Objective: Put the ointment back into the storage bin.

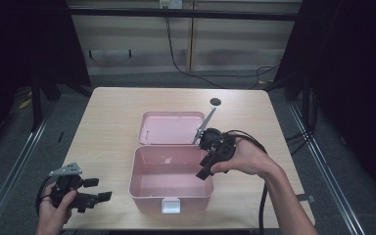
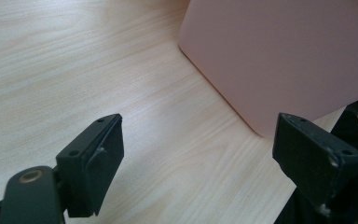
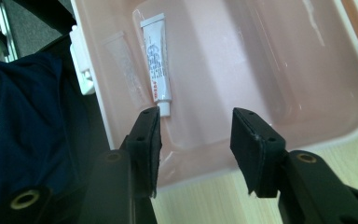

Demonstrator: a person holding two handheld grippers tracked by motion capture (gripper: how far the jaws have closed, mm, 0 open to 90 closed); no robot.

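Pink box (image 1: 171, 183) holds a light, squishy-looking tube (image 3: 154, 63) by its front wall, probably best pinched mid-body; both the right gripper (image 3: 196, 140) and left gripper (image 2: 196, 154) are spread apart, empty.

Open box (image 1: 139, 169) offers clear access; raised lid (image 1: 171, 128) probably blocks behind.
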